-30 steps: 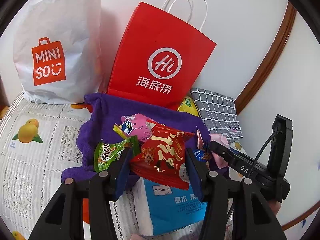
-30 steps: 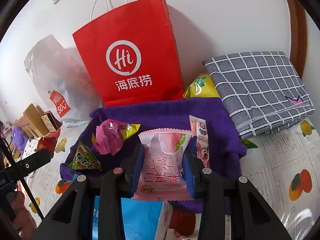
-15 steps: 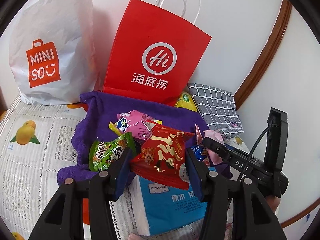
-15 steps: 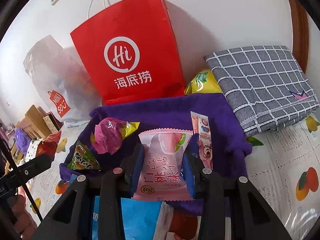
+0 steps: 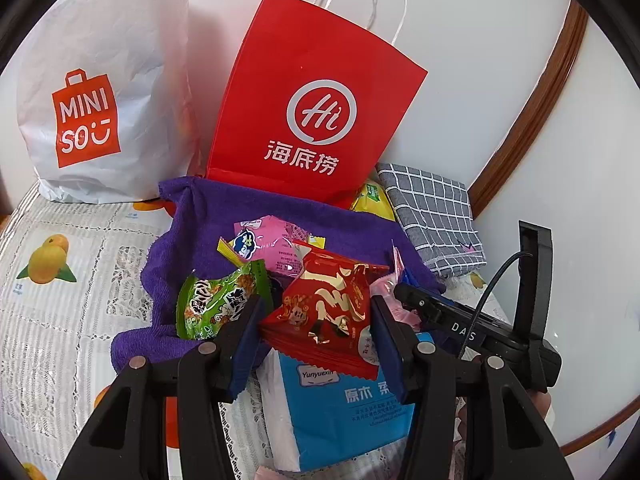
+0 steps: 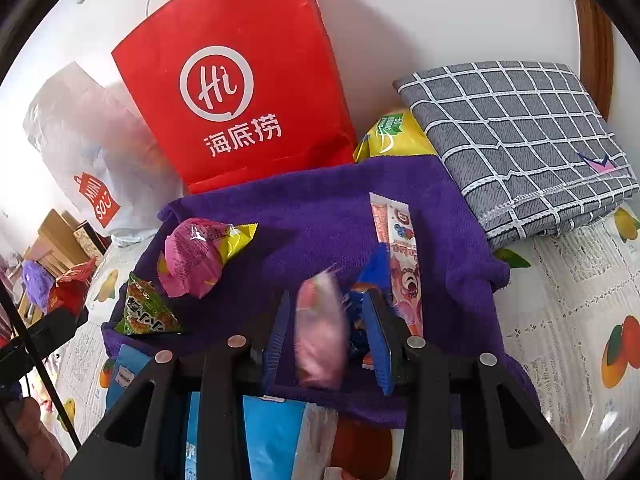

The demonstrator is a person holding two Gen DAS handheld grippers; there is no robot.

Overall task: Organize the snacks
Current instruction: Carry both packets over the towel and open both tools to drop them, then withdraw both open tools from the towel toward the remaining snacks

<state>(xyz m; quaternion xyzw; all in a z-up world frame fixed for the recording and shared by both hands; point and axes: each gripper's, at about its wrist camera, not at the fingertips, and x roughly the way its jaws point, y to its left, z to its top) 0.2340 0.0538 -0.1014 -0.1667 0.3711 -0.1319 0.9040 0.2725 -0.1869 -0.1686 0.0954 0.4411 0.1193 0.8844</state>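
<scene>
My left gripper [image 5: 316, 300] is shut on a red and gold snack packet [image 5: 324, 312], held over the near edge of a purple towel [image 5: 224, 208]. On the towel lie a green snack bag [image 5: 212, 300] and a pink packet [image 5: 276, 240]. My right gripper [image 6: 329, 294] hangs over the same purple towel [image 6: 312, 208]. A pale pink peach packet [image 6: 320, 332] sits edge-on and blurred between its jaws, with a gap to each pad. A blue candy [image 6: 356, 308] and a strawberry stick [image 6: 400, 264] lie just beyond.
A red paper bag [image 5: 316, 120] and a white Miniso bag [image 5: 88, 112] stand against the wall. A folded grey checked cloth [image 6: 516, 148] and a yellow packet [image 6: 392, 136] lie at the right. A blue tissue pack [image 5: 340, 408] lies under the grippers on the fruit-print tablecloth [image 5: 60, 300].
The pink peach packet faced the camera flat between the right pads; it has turned edge-on, blurred and clear of them. The right view has tipped down toward the towel. The left gripper still holds the red packet.
</scene>
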